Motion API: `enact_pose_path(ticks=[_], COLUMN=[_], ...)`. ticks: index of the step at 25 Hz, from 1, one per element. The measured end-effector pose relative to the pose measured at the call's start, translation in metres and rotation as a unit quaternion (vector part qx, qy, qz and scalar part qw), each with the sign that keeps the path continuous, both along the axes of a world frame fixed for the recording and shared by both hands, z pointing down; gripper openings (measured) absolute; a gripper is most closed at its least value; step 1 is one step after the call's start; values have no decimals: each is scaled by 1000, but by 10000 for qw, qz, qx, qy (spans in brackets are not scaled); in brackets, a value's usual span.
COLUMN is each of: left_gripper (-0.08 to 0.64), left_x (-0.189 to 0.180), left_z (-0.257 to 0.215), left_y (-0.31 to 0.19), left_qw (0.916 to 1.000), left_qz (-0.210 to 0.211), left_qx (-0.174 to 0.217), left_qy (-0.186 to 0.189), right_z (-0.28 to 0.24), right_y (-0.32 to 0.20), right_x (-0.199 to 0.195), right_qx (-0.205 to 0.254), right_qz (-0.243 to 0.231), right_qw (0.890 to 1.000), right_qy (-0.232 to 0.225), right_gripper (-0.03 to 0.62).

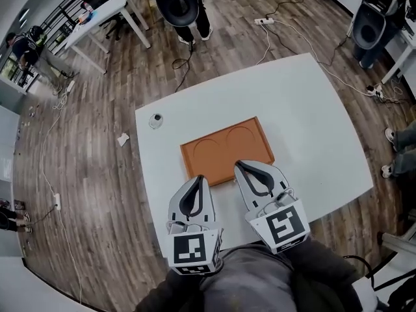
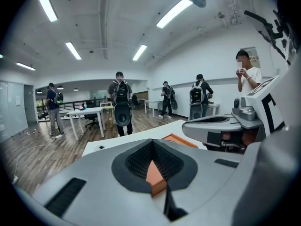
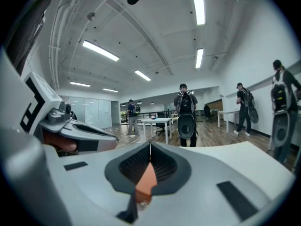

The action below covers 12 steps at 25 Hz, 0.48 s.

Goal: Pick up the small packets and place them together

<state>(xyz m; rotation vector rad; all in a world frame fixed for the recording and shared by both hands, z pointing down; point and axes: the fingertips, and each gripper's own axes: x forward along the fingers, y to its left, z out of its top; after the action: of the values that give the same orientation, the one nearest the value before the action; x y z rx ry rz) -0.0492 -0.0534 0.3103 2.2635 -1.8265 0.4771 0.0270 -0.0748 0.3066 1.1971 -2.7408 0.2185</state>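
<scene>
- Head view: no small packets showed anywhere on the white table [image 1: 305,122], which bore only an orange tray [image 1: 224,164]. The task seemed not yet begun, and the next move called for finding packets. The left gripper [image 1: 197,178] and right gripper [image 1: 240,165] hovered side by side over the tray's near edge, pointing forward.
- Left gripper view: the jaws met, holding nothing.
- Right gripper view: the jaws were fully closed and empty.

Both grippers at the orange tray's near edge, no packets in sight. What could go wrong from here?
1. The left gripper and right gripper are both shut, tips at the near edge of the orange tray; pushing forward could shove it.
2. They sit close side by side and might bump.
3. Only a small round object lies elsewhere on the table; it might get grasped by mistake.
</scene>
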Motion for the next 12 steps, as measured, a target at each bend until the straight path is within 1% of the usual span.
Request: enact_pose_path(ticks=[7,12], left_gripper=[-3,-3], left_x=[-7,-10], left_z=[6,26], left_y=[7,14], left_qw=[9998,9995], left_qz=[190,280], left_qx=[-46,-101], left_qy=[45,115], right_z=[4,28], right_y=[8,16], right_x=[-6,-8], right_qx=[-33,-105], right_qz=[231,332], right_qw=[9997,9993], right_qy=[27,107], right_gripper=[6,6])
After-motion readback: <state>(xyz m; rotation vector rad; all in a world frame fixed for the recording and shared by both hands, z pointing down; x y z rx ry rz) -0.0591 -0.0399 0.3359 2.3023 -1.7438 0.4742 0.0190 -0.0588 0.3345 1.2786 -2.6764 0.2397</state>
